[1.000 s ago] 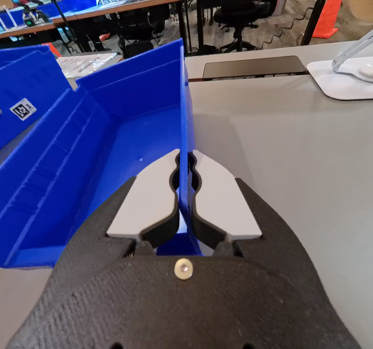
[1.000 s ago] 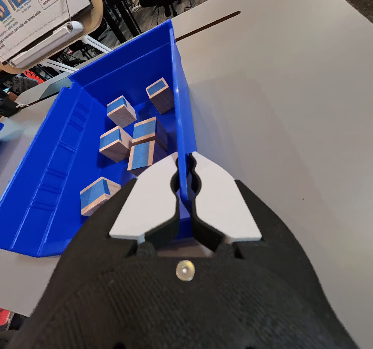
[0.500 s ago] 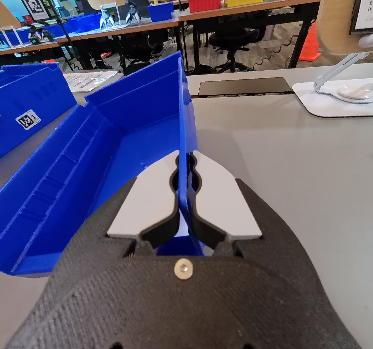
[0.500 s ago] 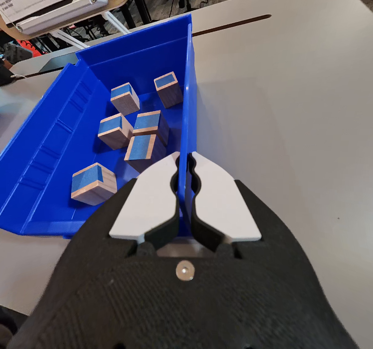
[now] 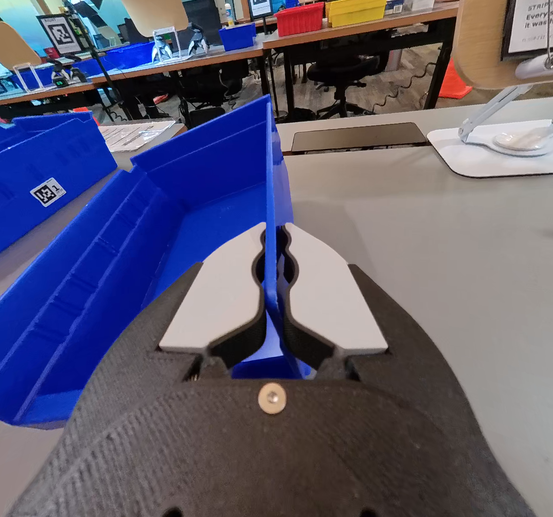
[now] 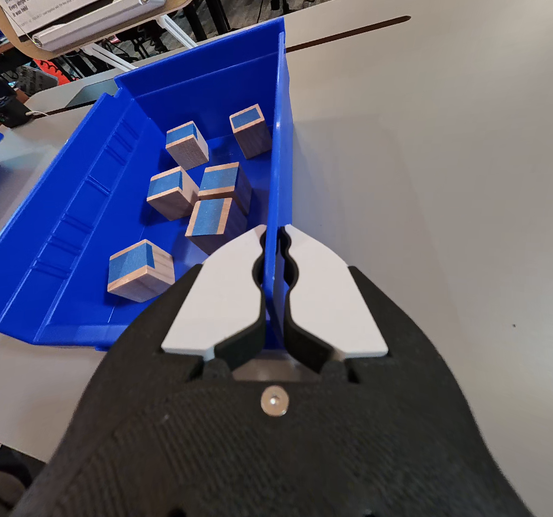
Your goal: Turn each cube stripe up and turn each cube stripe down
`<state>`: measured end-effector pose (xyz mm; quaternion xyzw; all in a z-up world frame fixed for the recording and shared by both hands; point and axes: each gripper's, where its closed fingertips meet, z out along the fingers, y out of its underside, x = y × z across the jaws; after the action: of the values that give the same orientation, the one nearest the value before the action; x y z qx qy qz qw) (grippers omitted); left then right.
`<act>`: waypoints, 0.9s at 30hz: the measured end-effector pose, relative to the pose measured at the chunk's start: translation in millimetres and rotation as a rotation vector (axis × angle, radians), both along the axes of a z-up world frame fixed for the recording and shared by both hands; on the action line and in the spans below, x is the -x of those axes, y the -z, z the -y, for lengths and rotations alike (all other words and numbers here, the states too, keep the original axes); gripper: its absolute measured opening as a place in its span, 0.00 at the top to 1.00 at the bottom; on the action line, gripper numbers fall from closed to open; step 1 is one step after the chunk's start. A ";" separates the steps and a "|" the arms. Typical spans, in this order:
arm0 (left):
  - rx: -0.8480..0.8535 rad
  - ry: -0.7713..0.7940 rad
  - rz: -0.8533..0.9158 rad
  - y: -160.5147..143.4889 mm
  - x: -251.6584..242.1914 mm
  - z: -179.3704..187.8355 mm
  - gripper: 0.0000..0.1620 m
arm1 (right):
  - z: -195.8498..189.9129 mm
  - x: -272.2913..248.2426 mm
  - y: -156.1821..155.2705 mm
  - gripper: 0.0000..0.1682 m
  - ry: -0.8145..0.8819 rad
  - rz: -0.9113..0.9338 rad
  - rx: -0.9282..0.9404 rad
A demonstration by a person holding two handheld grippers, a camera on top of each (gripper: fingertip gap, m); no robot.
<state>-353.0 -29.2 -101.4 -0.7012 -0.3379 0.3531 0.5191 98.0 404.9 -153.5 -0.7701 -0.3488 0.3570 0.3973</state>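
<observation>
The right gripper is clamped on the right side wall of a blue bin resting on the grey tabletop. Inside this bin, left of the gripped wall, lie 6 wooden cubes, each with its blue stripe facing up. The left gripper is likewise closed on the right wall of an empty blue bin.
</observation>
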 end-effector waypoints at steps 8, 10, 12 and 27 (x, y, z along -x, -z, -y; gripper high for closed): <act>0.097 0.019 -0.055 9.3 -4.6 -10.6 0.92 | 0.0 0.0 0.0 0.96 -0.001 -0.002 -0.002; 0.097 -0.003 -0.023 16.3 -3.2 -11.3 0.96 | 0.1 0.0 -0.1 0.96 -0.003 -0.005 0.000; 0.067 -0.011 -0.008 17.1 -1.2 -9.6 0.95 | 0.1 0.0 -0.1 0.96 -0.004 -0.007 0.002; -0.098 0.111 0.173 23.6 -9.7 -12.9 0.53 | 0.4 0.4 -0.4 0.95 -0.008 -0.027 0.024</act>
<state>-343.2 -16.3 -125.1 -0.7204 -0.3589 0.2452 0.5405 97.7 404.5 -153.0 -0.7685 -0.3421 0.3732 0.3912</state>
